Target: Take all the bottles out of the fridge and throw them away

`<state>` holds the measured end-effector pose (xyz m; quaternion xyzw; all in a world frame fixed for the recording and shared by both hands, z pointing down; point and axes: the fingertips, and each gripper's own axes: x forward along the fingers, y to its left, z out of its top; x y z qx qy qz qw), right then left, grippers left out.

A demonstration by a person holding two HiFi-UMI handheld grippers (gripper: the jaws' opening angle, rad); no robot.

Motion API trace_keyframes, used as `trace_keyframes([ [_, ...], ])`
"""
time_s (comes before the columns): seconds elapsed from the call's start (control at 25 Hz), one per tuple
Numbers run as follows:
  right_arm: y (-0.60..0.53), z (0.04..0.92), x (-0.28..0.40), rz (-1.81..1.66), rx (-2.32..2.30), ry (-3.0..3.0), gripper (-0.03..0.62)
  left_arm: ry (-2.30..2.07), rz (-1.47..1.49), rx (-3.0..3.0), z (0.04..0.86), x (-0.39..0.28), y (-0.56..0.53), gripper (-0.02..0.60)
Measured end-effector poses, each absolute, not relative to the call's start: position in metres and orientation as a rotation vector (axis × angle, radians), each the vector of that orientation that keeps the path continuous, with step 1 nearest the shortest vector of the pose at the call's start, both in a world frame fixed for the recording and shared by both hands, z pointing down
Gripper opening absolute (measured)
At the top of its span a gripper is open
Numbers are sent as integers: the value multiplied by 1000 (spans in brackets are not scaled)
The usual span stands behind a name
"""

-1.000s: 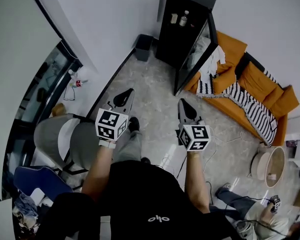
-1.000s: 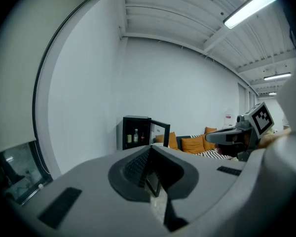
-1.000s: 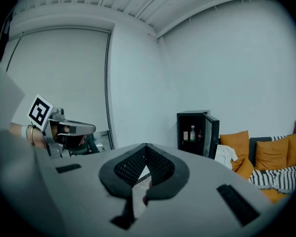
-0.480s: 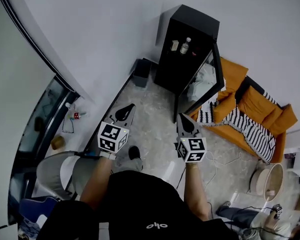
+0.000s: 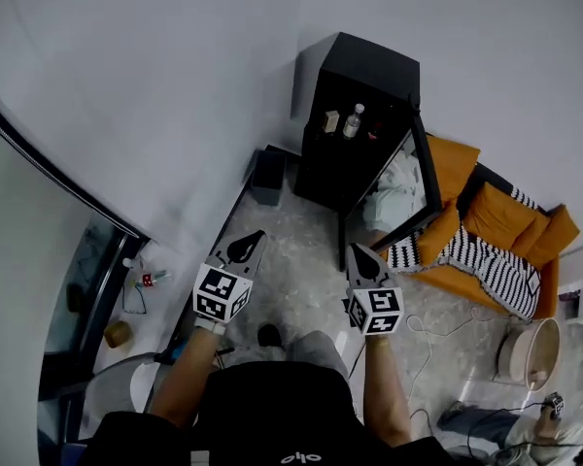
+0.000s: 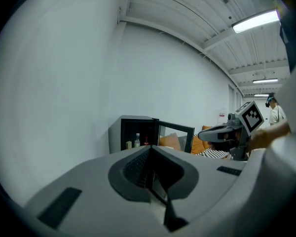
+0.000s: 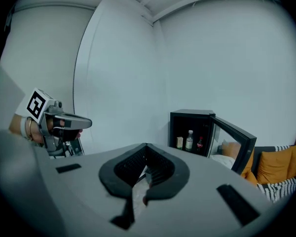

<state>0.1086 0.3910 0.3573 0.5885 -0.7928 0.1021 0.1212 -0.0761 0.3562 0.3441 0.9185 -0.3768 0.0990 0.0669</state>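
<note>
Bottles [image 5: 351, 122] upright inside open fridge [image 5: 369, 66], well ahead of left gripper [image 5: 253, 238] and right gripper [image 5: 354, 250], fingers of both together and empty, right one judged slightly nearer.

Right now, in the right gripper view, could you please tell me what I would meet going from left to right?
left gripper → small pale container → clear bottle → red bottle → fridge door → orange sofa

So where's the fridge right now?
Head view, upper middle: the fridge stands by the wall, door open, between a dark bin and the orange sofa.
</note>
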Motion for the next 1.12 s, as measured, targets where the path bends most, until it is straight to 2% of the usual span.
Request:
trace_keyframes([
  [0.48,261,369,130,269,1690,-2329,5,-1151,291,2773,358,-55,240,0],
  [1.12,77,362,195,299,1606,-2389,5,-1184,292,2763,346,29,70,0],
])
